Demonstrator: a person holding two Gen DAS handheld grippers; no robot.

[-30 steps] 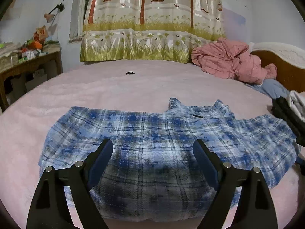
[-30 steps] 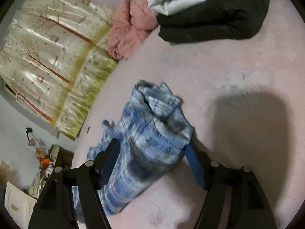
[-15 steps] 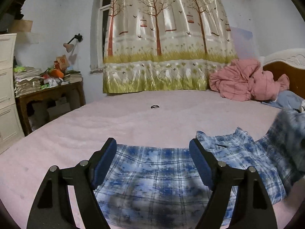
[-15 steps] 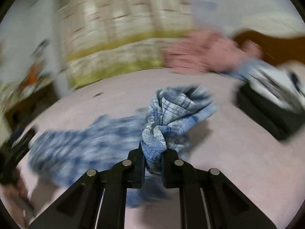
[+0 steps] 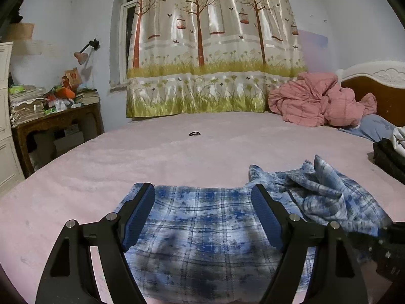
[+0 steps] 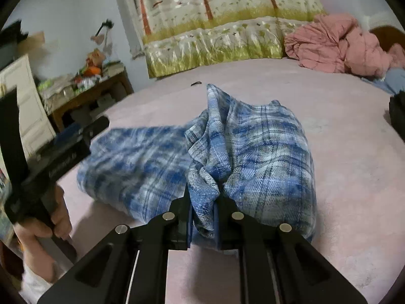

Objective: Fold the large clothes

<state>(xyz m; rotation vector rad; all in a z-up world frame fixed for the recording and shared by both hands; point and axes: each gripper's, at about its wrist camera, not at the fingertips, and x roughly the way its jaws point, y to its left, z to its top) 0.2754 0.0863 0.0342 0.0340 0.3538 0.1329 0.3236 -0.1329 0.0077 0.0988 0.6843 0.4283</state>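
One bunched sleeve of the plaid shirt (image 6: 253, 152) sits pinched in my right gripper (image 6: 203, 211); my left gripper (image 5: 203, 215) hovers wide apart, empty, so tugging may drag the unpinned body.

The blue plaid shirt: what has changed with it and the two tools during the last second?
The right tool, open a second ago, closed on the shirt at its right side and carried that part over toward the middle, where it now lies bunched. The left tool stayed open above the shirt's near part, gripping nothing. The pink quilt and hair tie did not move.
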